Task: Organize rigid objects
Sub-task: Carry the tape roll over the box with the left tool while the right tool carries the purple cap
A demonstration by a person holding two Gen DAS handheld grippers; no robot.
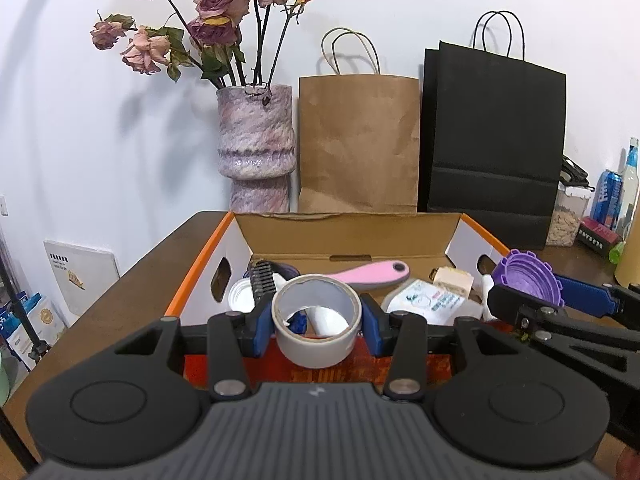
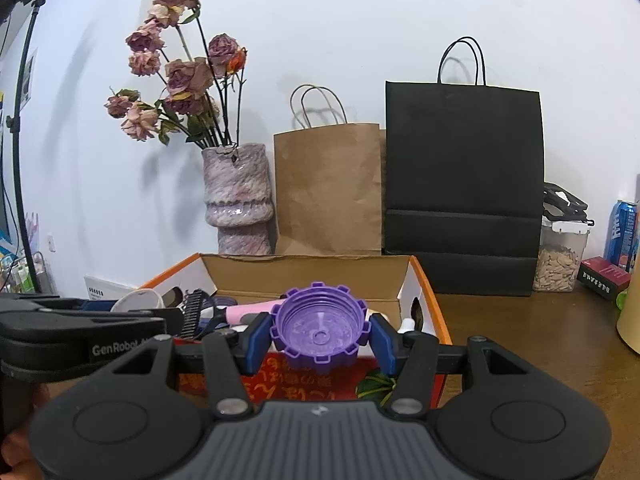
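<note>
Left wrist view: my left gripper (image 1: 318, 326) is clamped on a roll of grey tape (image 1: 316, 318), blue pads pressing its outer wall from both sides, the roll's open core facing the camera. It is held above the near edge of the cardboard box (image 1: 456, 232), which sits on the brown table (image 1: 136, 280). Inside the box I see a pink handle (image 1: 372, 272), a black comb-like piece (image 1: 262, 282), a white printed packet (image 1: 428, 300) and a small beige block (image 1: 454, 280). At right, my right gripper (image 1: 532, 292) comes in from the side, carrying a purple cap (image 1: 526, 276). Behind the box stand a vase of dried roses (image 1: 256, 148), a brown paper bag (image 1: 358, 144) and a black paper bag (image 1: 494, 140).

Right wrist view: the right gripper (image 2: 320, 338) is closed on the purple cap (image 2: 318, 332), notched rim between the pads, hollow side toward the camera, above the box's near wall (image 2: 424, 300). The left gripper's body is at the left edge; its fingertips and the tape are partly hidden here. At far right on the table: a clear container (image 2: 560, 256) and a blue can (image 2: 622, 232).
</note>
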